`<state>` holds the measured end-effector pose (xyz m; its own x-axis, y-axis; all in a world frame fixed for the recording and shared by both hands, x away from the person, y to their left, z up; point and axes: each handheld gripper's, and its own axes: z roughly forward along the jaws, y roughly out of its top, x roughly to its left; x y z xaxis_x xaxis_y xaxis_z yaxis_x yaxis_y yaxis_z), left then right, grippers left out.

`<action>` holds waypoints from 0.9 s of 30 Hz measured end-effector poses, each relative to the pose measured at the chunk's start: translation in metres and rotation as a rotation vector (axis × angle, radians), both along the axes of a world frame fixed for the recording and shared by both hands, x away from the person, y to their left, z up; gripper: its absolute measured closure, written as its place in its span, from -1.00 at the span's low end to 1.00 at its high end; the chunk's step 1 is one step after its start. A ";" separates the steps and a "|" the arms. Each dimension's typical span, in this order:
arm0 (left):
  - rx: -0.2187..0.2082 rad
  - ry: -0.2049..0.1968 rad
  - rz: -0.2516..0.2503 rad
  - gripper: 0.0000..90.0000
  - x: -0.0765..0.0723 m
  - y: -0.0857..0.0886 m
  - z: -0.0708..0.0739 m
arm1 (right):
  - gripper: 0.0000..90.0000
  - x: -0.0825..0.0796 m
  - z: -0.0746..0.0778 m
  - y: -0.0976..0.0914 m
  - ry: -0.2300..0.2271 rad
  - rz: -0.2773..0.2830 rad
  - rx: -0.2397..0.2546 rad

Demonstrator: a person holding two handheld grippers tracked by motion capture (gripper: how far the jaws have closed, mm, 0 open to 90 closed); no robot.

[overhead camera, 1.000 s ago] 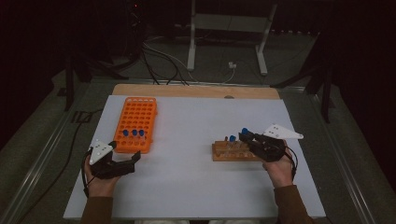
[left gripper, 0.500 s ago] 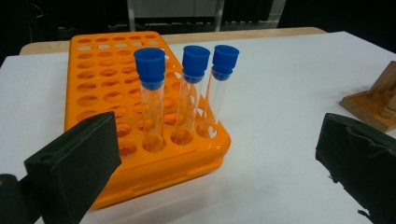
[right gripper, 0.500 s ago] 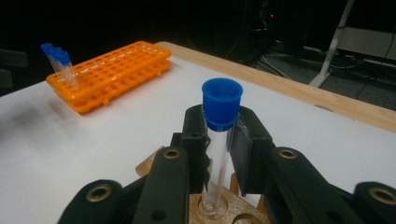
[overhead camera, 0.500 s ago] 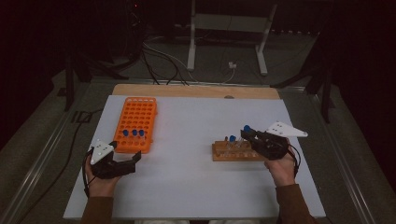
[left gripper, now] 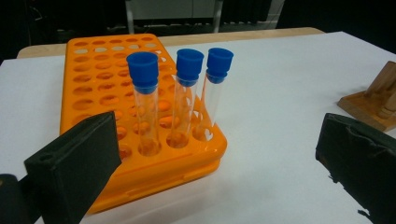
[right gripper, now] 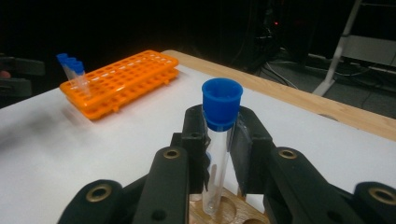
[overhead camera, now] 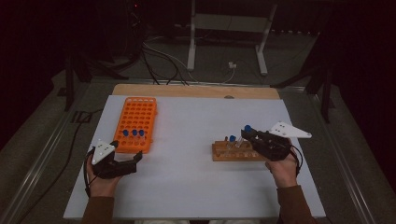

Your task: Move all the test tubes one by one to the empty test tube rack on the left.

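The right gripper [right gripper: 219, 154] has its jaws clamped on a clear glass test tube with a blue cap [right gripper: 220, 140], its foot just above a hole of the brown wooden rack [overhead camera: 236, 151] at the right of the white bench [overhead camera: 187, 186]. The step in hand looks like a transfer to the orange plastic rack [overhead camera: 136, 122] at the far left, where three capped tubes [left gripper: 180, 98] stand. Next: lift straight up, then carry left. The left gripper [overhead camera: 122, 163] rests with jaws apart, near that rack.

orange rack [overhead camera: 135, 122]; blue-capped clear tube [right gripper: 218, 144]; black claws
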<state>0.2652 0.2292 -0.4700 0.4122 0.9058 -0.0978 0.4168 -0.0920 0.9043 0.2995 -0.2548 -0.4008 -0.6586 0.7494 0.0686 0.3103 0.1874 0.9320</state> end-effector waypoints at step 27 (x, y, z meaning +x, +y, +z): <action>-0.008 -0.039 -0.168 -0.99 -0.003 -0.054 0.018 | 0.70 -0.006 -0.002 0.059 0.016 0.166 0.003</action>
